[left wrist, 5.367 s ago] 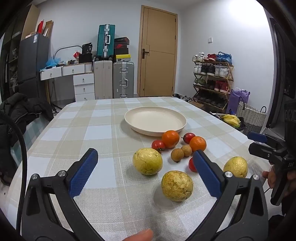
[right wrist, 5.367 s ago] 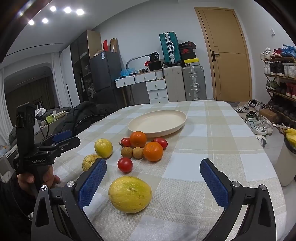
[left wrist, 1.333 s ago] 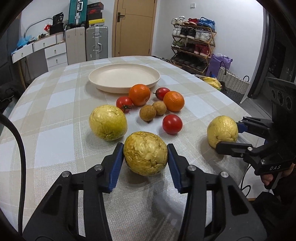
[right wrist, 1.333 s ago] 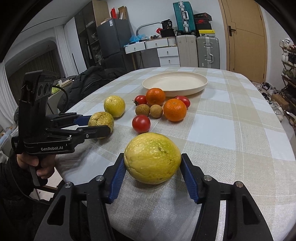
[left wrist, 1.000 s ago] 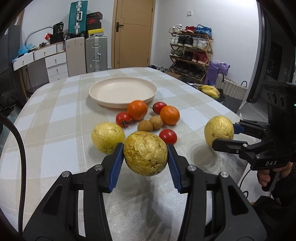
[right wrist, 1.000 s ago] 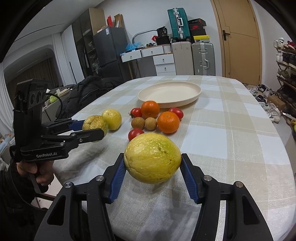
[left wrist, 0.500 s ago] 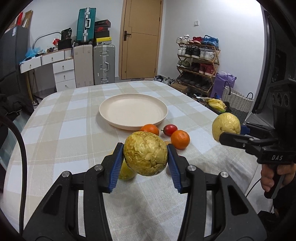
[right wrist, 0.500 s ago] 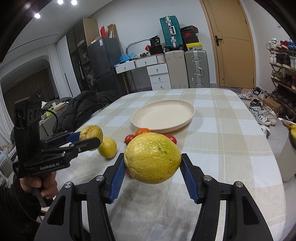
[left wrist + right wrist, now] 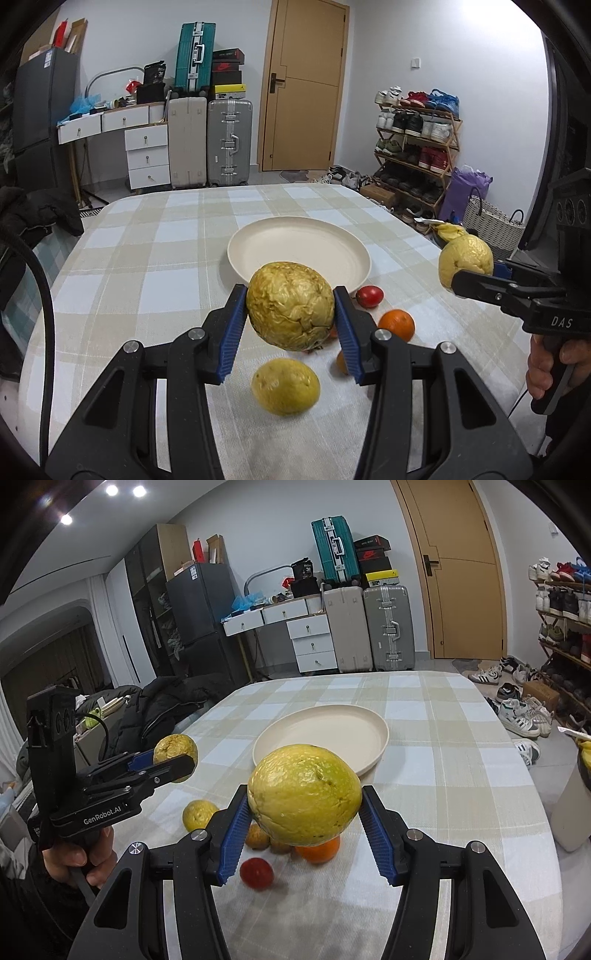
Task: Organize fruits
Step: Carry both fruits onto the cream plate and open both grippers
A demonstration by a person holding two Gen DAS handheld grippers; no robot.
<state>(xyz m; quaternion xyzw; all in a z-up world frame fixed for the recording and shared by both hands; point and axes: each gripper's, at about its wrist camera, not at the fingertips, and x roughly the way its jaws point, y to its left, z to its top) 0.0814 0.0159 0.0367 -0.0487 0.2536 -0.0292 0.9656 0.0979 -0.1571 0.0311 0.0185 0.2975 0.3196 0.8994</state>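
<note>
My left gripper (image 9: 290, 326) is shut on a wrinkled yellow fruit (image 9: 290, 305), held in the air in front of the cream plate (image 9: 295, 245). From the right wrist view the same fruit (image 9: 175, 750) hangs left of the plate (image 9: 332, 729). My right gripper (image 9: 304, 825) is shut on a smooth yellow-green fruit (image 9: 304, 794), also lifted off the table; this fruit (image 9: 466, 260) shows at the right in the left wrist view. A third yellow fruit (image 9: 285, 386) lies on the cloth below. A tomato (image 9: 369, 296), an orange (image 9: 396, 325) and small brown fruits (image 9: 256, 836) sit near the plate, partly hidden.
The table wears a beige checked cloth (image 9: 147, 258) with rounded edges on both sides. A dark coat (image 9: 166, 705) lies off the left edge and a white bin (image 9: 572, 805) stands off the right. Suitcases, drawers and a shoe rack line the far walls.
Both grippers have risen from the table with their yellow fruits and moved forward toward the plate. The loose fruits now sit lower in both views, partly behind the held ones.
</note>
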